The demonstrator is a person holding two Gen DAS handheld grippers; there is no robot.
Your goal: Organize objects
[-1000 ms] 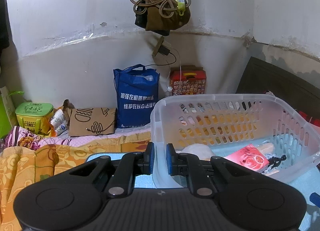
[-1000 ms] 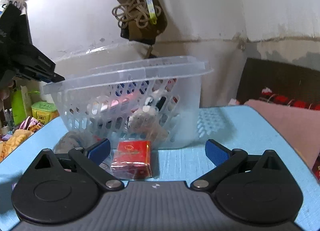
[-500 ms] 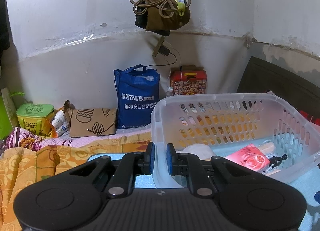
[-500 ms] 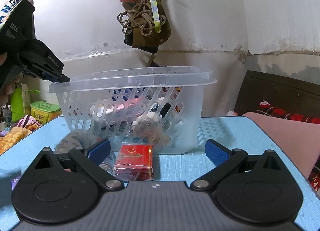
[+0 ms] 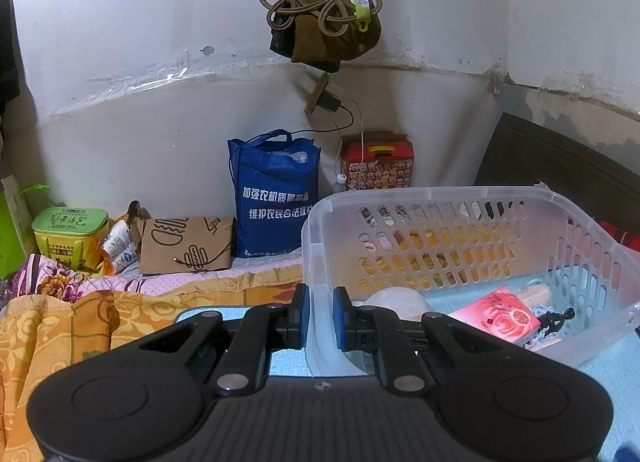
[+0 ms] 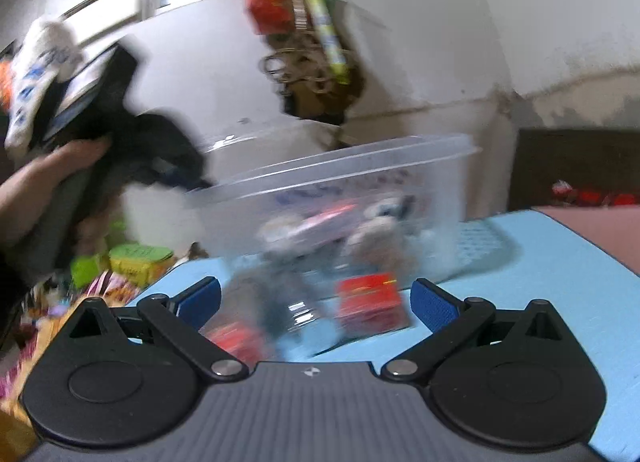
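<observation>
We are pinching the basket (image 5: 452,198) rim with the left gripper (image 5: 320,316), tilting it, while the right gripper (image 6: 316,298) is hanging wide open before the red box (image 6: 368,300) outside; a slipping rim risks spilling the contents.

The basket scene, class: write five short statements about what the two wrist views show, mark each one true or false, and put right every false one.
1. The left gripper is closed on the rim of the clear plastic basket. True.
2. The basket is empty. False: a pink packet and other small things lie in it.
3. The right gripper holds the red box. False: its jaws stand wide open and the box lies on the blue mat ahead of it.
4. A blue bag stands against the wall. True.
5. The green tin is inside the basket. False: it sits off to the left, by the wall.
</observation>
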